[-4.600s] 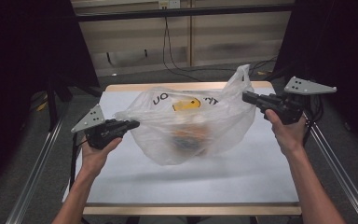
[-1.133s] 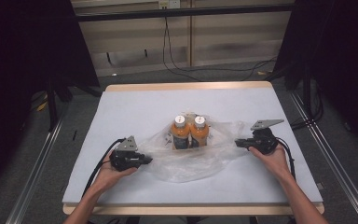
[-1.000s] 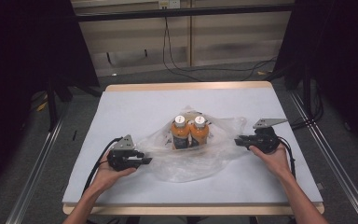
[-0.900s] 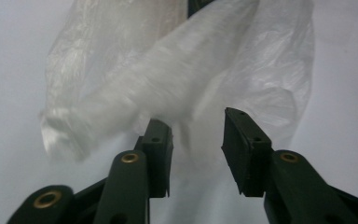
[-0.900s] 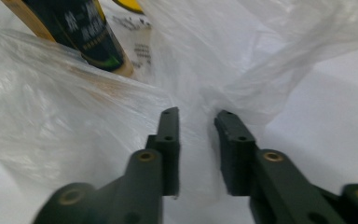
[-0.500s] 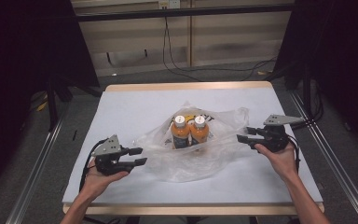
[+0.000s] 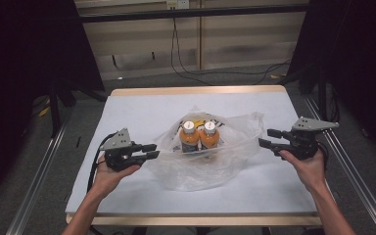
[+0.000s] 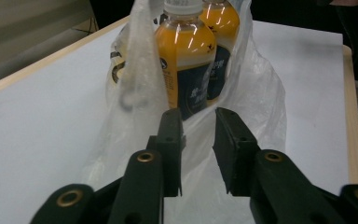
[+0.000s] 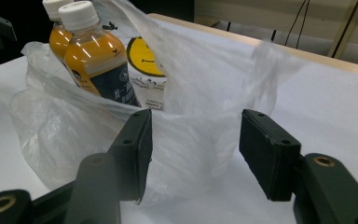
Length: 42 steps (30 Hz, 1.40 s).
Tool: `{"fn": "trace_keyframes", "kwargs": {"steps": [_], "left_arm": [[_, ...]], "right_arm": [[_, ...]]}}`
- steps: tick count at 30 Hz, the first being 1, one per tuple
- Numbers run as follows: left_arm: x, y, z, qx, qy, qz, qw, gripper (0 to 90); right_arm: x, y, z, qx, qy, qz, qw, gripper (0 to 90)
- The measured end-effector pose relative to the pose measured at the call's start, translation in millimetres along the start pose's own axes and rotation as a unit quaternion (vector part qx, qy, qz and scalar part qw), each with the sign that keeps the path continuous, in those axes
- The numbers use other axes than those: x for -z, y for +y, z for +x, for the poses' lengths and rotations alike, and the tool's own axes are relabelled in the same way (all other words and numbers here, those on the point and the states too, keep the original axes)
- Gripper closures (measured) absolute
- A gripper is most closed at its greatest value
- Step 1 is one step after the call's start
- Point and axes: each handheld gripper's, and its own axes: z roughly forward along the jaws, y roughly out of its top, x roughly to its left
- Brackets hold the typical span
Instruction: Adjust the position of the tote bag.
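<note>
Plastic bag (image 7: 210,156): clear, crumpled, lying slumped near the middle of the white surface (image 7: 142,110), its mouth gaping upward and one printed side showing a yellow smiley face (image 9: 144,56). Two bottles (image 7: 199,137) of orange drink, white-capped with dark labels, are standing upright and touching side by side inside the bag, their tops rising above the sagging film. Left gripper (image 7: 149,151): hovering just beside the bag's left edge, pointing at it; its jaws are standing a narrow gap apart, having just been closing, and in the left gripper view the film is lying behind and below them, with no pad pressing on it. Right gripper (image 7: 269,138): hovering beside the bag's right edge, pointing at it; its jaws are standing wide apart, having just been opening, with a fold of film showing in the gap in the right gripper view, not clamped. Surroundings: wooden rim around the surface, dark curtains at both sides, cables trailing over the floor behind.
</note>
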Motion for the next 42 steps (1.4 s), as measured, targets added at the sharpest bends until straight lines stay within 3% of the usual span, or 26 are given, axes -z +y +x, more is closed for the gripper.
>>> {"fn": "trace_keyframes", "kwargs": {"steps": [5,10,13,14,16,19,21,25,27,30,33,35,39,41,42], "left_arm": [[-14.5,8.5,9.8,0.006,-0.004,-0.002,1.0000,77.6],[-36.6,18.3,9.2,-0.011,-0.026,0.013,0.9995,86.9],[-50.1,19.5,13.8,-0.016,-0.032,0.032,0.9988,90.0],[-52.8,19.5,15.2,-0.013,-0.029,0.037,0.9988,90.0],[-59.1,18.9,17.9,-0.012,-0.042,0.049,0.9978,90.0],[-70.1,16.8,15.9,-0.031,-0.037,0.088,0.9950,90.0],[-75.1,15.0,15.1,-0.034,-0.034,0.102,0.9936,90.0],[-84.8,11.9,18.0,-0.035,-0.026,0.123,0.9915,90.0],[-88.9,9.2,19.3,-0.029,-0.035,0.123,0.9914,90.0],[-95.6,4.6,18.0,-0.045,-0.030,0.153,0.9868,89.5],[-102.4,-2.4,16.8,-0.046,-0.027,0.168,0.9844,89.1],[-104.2,-3.7,18.6,-0.064,-0.025,0.197,0.9780,89.2],[-108.7,-10.8,20.4,-0.053,-0.005,0.210,0.9763,89.5],[-109.0,-14.0,24.0,-0.047,-0.010,0.228,0.9724,89.3],[-109.6,-16.9,25.3,-0.044,-0.005,0.231,0.9720,89.2]], "right_arm": [[-5.5,6.6,1.6,0.007,0.027,-0.001,0.9996,61.4],[-38.2,20.8,11.7,0.034,0.067,0.016,0.9970,81.8],[-59.7,27.9,17.6,0.052,0.084,0.039,0.9943,88.6],[-68.5,30.8,19.6,0.057,0.092,0.046,0.9931,90.0],[-80.2,34.6,21.8,0.065,0.099,0.061,0.9910,90.0],[-98.3,38.3,25.3,0.082,0.112,0.089,0.9863,90.0],[-109.3,37.3,26.9,0.085,0.117,0.105,0.9839,90.0],[-129.2,28.1,28.7,0.091,0.116,0.142,0.9788,90.0],[-134.8,23.6,29.6,0.093,0.118,0.156,0.9762,90.0],[-139.7,18.8,29.3,0.093,0.118,0.166,0.9746,90.0],[-142.4,14.9,27.9,0.098,0.114,0.180,0.9722,90.0],[-145.5,10.7,25.1,0.096,0.110,0.189,0.9711,90.0],[-152.5,1.4,21.4,0.106,0.100,0.214,0.9658,90.0],[-154.8,-1.8,20.4,0.108,0.098,0.223,0.9639,90.0],[-155.5,-2.8,19.6,0.109,0.097,0.227,0.9629,90.0]]}}
